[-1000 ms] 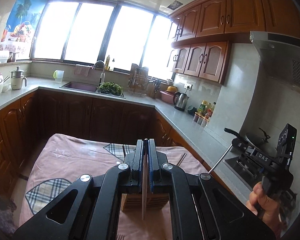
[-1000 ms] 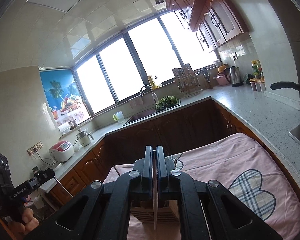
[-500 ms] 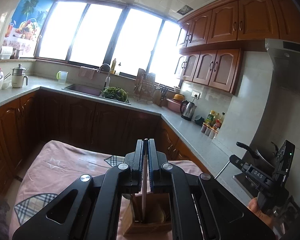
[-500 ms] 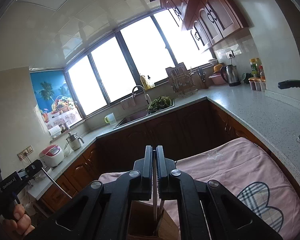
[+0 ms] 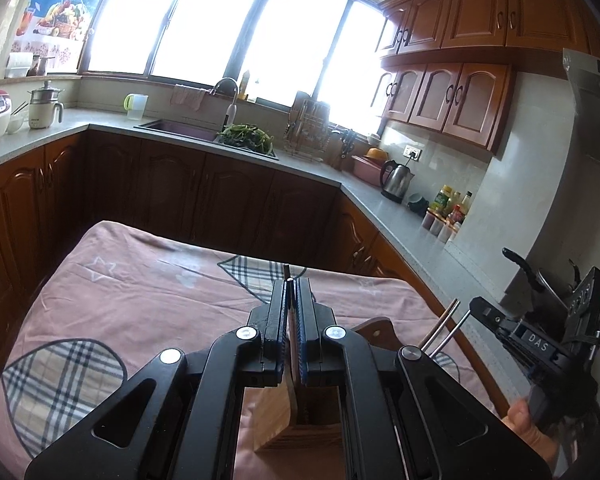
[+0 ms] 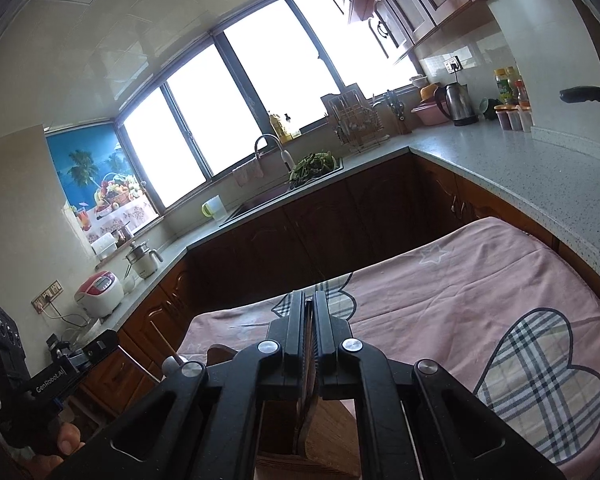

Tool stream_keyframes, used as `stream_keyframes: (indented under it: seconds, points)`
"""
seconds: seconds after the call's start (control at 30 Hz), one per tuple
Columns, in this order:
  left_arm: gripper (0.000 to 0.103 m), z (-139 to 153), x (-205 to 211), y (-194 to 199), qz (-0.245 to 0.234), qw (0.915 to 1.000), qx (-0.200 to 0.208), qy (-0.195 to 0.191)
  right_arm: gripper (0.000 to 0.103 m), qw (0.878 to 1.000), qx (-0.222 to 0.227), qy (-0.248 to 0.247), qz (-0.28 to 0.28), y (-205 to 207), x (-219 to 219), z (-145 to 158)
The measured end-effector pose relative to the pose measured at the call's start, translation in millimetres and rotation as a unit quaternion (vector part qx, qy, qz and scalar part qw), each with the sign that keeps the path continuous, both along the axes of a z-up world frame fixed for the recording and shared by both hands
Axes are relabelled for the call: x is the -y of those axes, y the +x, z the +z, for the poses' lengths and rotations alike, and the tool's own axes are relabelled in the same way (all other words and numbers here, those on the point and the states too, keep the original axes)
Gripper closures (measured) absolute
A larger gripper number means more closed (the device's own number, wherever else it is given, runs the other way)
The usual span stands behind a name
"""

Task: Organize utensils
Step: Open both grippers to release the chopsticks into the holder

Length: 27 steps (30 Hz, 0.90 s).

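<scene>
Now we hold one thin utensil (image 5: 288, 312) upright in each clamped gripper, left gripper (image 5: 291, 300) and right gripper (image 6: 309, 316), directly above the wooden holder (image 5: 300, 420) below.

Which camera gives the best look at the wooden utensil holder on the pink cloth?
The left wrist view. There the wooden holder shows its light front face and open top between the gripper arms, a held utensil reaching down into it. The right wrist view shows only dark parts of the holder, mostly hidden by the gripper.
</scene>
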<state>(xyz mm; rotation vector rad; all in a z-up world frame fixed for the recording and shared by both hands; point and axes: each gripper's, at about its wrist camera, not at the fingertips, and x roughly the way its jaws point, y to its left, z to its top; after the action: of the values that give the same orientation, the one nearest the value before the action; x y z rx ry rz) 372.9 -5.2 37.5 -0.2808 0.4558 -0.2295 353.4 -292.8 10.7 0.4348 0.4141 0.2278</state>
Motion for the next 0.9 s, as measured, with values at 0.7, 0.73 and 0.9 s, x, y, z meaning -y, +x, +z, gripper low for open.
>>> stream_keyframes:
  seconds: [0.7, 0.73, 0.9]
  points:
    - [0.086, -4.6, -6.2, 5.2, 0.0, 0.9999, -0.017, -0.003, 0.092, 1.0, -0.019, -0.001, 0.009, 4.7, 5.7, -0.9]
    - [0.08, -4.1, -6.6, 4.0, 0.003, 0.9999, -0.017, -0.001, 0.089, 1.0, -0.021, 0.0, 0.012, 4.5, 6.1, -1.0]
    - [0.024, -0.3, -13.2, -8.1, 0.02, 0.9997, -0.011, -0.01, 0.031, 1.0, -0.008, 0.012, 0.01, -4.7, 8.6, 1.4]
